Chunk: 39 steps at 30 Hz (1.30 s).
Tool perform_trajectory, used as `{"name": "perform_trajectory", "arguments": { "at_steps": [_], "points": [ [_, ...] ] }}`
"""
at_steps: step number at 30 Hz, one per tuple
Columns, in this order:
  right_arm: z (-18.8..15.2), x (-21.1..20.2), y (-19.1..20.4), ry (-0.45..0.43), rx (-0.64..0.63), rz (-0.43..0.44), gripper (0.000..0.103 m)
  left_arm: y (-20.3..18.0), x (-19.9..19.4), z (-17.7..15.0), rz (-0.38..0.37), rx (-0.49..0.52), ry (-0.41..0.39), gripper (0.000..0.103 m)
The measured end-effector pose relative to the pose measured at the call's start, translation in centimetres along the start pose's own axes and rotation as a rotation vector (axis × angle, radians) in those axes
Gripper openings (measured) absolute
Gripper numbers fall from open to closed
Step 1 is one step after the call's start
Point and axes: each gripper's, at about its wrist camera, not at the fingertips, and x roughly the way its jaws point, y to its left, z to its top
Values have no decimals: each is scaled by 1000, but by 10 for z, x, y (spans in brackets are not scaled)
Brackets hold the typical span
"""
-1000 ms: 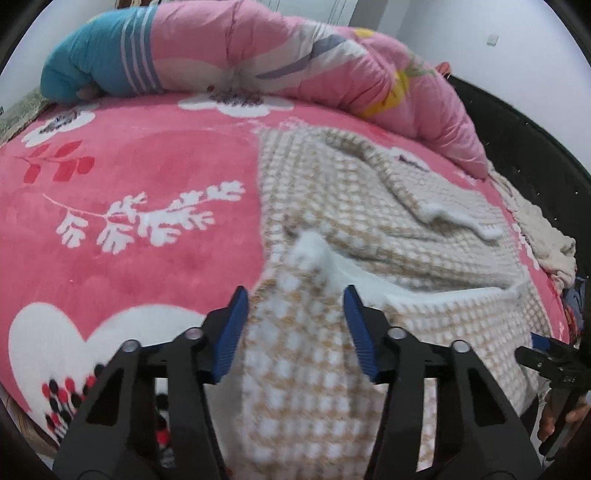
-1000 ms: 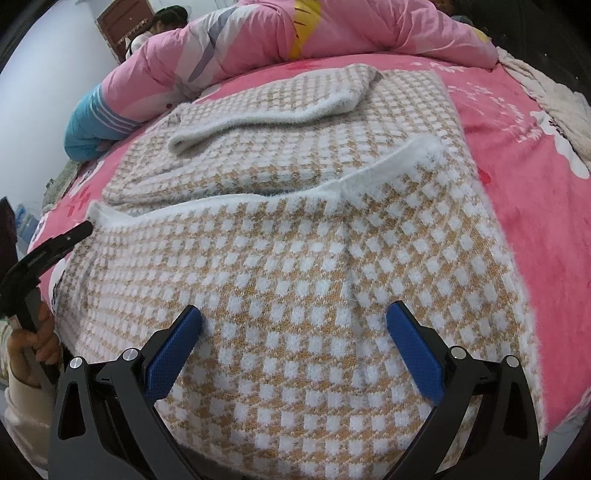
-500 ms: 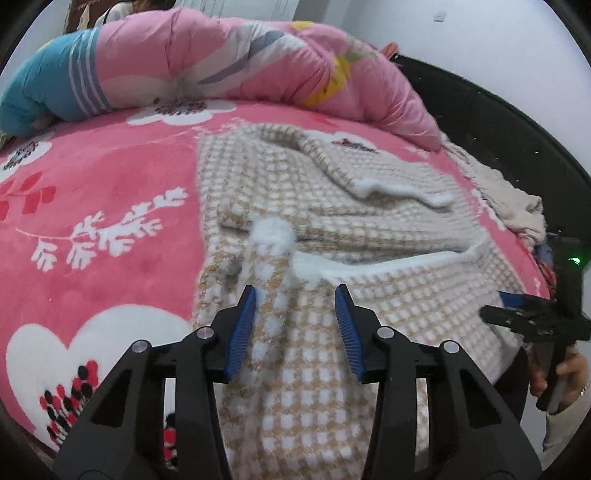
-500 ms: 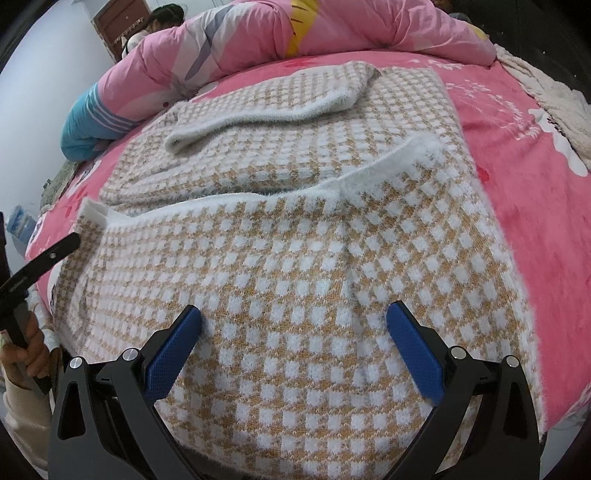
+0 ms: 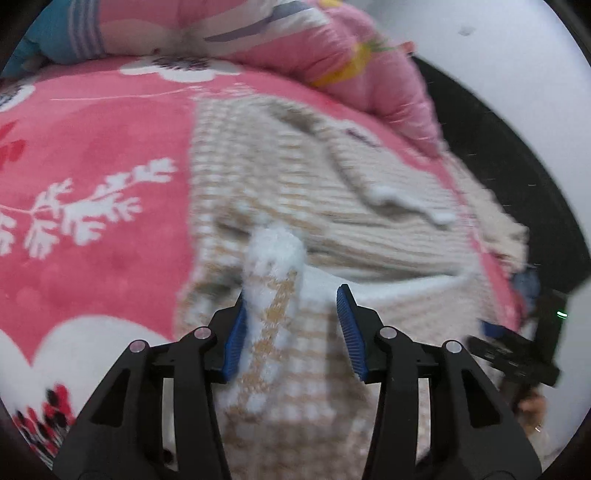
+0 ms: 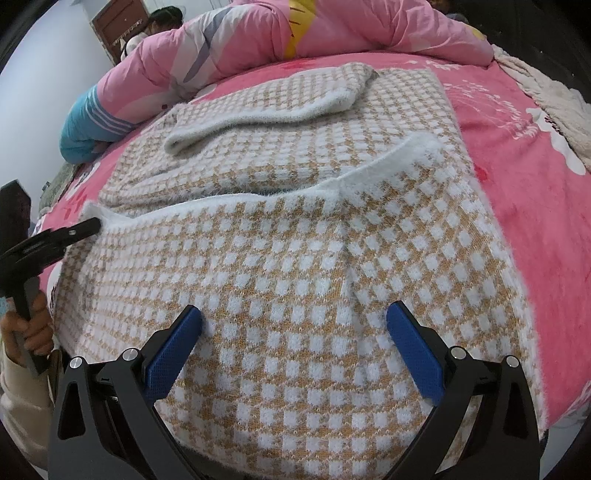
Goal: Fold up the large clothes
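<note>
A tan-and-white checked knit sweater [image 6: 295, 236] lies spread on the pink bed [image 6: 524, 206], one sleeve [image 6: 266, 107] folded across its far part. My left gripper [image 5: 290, 326] is open, with a raised white-edged fold of the sweater [image 5: 275, 258] standing between its blue pads and touching the left pad [image 5: 234, 338]. It also shows in the right wrist view [image 6: 85, 227] at the sweater's left corner. My right gripper [image 6: 291, 347] is wide open over the sweater's near part and holds nothing. It shows at the right edge of the left wrist view [image 5: 498, 336].
A rolled pink and blue quilt [image 6: 236, 48] lies along the far side of the bed. A cream blanket [image 6: 546, 85] lies at the far right edge. A dark headboard [image 5: 517, 158] curves behind. A person [image 6: 159, 26] sits in the background by a door.
My left gripper has pushed forward and turned right, narrowing around a bunched white-edged fold of the sweater that now stands between its pads. The right gripper has stayed still and open.
</note>
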Motion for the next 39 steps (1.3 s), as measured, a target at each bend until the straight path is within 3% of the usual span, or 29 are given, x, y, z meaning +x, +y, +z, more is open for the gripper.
{"name": "perform_trajectory", "arguments": {
  "at_steps": [2, 4, 16, 24, 31, 36, 39],
  "points": [
    [-2, -1, 0, 0, -1, 1, 97, -4, 2, -4, 63, 24, 11, 44],
    [-1, 0, 0, -2, 0, 3, 97, -3, 12, -6, 189, 33, 55, 43],
    [0, 1, -1, -14, 0, 3, 97, -41, 22, -25, 456, 187, 18, 44],
    [20, 15, -2, -17, 4, 0, 97, -43, 20, -24, 488, 193, 10, 44],
    [5, 4, -1, -25, -6, 1, 97, -43, 22, -23, 497, 193, 9, 44],
    [31, 11, -5, -13, -6, 63, 97, -46, 22, -23, 516, 199, 11, 44],
    [52, 0, -23, -85, 10, 83, 97, -48, 23, -24, 531, 206, 11, 44]
  ]
}}
